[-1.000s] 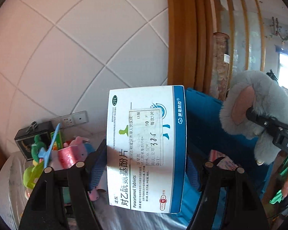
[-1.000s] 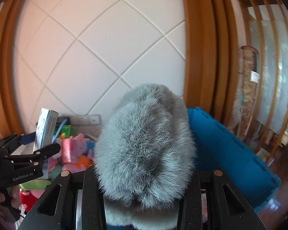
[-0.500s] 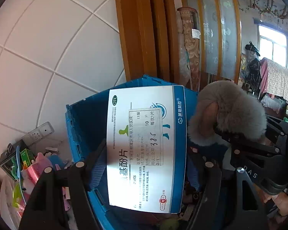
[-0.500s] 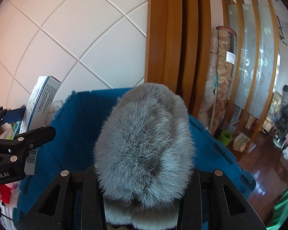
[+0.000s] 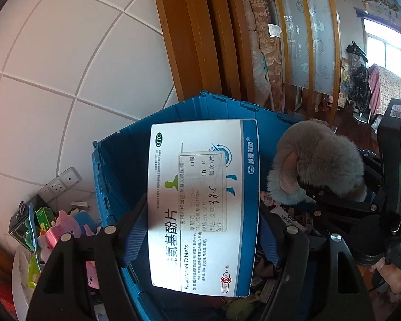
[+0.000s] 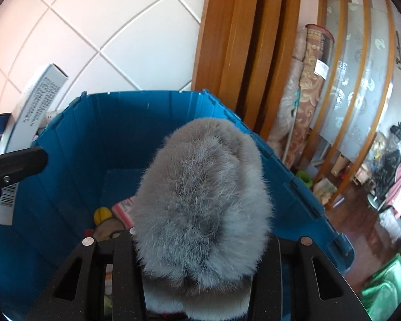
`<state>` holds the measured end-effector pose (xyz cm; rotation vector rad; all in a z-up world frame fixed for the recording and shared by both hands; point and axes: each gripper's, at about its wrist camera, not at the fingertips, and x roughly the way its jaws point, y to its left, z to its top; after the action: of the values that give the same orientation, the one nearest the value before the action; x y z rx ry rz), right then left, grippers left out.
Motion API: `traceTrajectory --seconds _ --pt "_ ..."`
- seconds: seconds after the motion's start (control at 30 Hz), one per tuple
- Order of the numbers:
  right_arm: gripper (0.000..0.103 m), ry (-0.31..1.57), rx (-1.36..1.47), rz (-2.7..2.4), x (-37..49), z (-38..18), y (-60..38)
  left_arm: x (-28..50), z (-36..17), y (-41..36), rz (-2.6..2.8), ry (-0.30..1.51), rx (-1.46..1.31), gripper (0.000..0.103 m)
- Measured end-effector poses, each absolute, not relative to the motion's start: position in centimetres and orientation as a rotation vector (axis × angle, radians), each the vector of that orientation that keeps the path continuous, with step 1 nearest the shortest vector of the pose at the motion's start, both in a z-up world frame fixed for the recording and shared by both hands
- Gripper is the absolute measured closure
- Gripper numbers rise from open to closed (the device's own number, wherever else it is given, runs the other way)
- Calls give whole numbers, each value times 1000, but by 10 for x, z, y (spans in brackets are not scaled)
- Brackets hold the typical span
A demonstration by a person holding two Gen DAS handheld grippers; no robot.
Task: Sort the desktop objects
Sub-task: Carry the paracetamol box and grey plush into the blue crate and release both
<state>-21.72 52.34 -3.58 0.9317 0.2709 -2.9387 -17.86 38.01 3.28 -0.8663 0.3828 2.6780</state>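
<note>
My left gripper [image 5: 200,230] is shut on a white and blue paracetamol tablet box [image 5: 200,187], held flat side up over the open blue crate [image 5: 115,165]. In the right wrist view the box [image 6: 32,107] shows edge-on at the left, over the crate's left wall. My right gripper [image 6: 200,240] holds a grey plush toy [image 6: 203,187] over the crate [image 6: 93,133]; its jaws are opening, with the plush still between the fingers. The plush [image 5: 320,155] also shows to the right of the box, its pink ear facing the box.
Several small items [image 6: 107,222] lie on the crate floor. Left of the crate, pink and green toys [image 5: 66,227] and a green carton [image 5: 44,214] crowd the table below a wall socket [image 5: 64,184]. A wooden door frame [image 6: 240,53] and a rolled carpet [image 5: 264,53] stand behind the crate.
Both grippers have swung right, from beside the toy pile to over the blue crate, and the right one has come down. The box and plush stay between their fingers.
</note>
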Motion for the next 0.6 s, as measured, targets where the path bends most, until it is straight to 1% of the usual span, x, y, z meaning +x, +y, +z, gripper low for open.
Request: traceTrajectory --seconds 0.03,0.1,0.17,0.2,0.23,0.27,0.3,0.33,0.37,0.4,0.43,0.6 --pt "60 274 937 -2938 -216 -36 520 -178 32 380 2677 387 -870 30" --pt "58 276 943 -2938 -217 -37 521 -177 31 381 2676 401 -871 25" --pt "53 283 942 -2937 -216 -36 521 -175 31 381 2680 405 -868 25" --pt "44 283 940 -2939 -215 -36 520 -175 30 380 2680 407 -868 25" --pt "33 286 934 -2943 -214 -34 520 -174 30 379 2684 408 -868 25" --pt "28 291 930 -2949 -213 -33 519 -174 30 378 2685 408 -867 25" --pt "16 295 926 -2954 -211 -32 519 -173 29 377 2684 406 -866 24" --pt "10 299 921 -2957 -208 -31 517 -172 30 375 2683 396 -865 24" --pt "7 303 917 -2961 -206 -30 517 -171 30 372 2676 377 -861 24" --pt "2 305 914 -2963 -204 -29 516 -170 30 369 2664 358 -862 24" --pt "0 306 909 -2966 -201 -28 516 -168 31 366 2657 340 -859 24" --pt "0 283 882 -2963 -192 -19 513 -155 36 347 2679 291 -806 24"
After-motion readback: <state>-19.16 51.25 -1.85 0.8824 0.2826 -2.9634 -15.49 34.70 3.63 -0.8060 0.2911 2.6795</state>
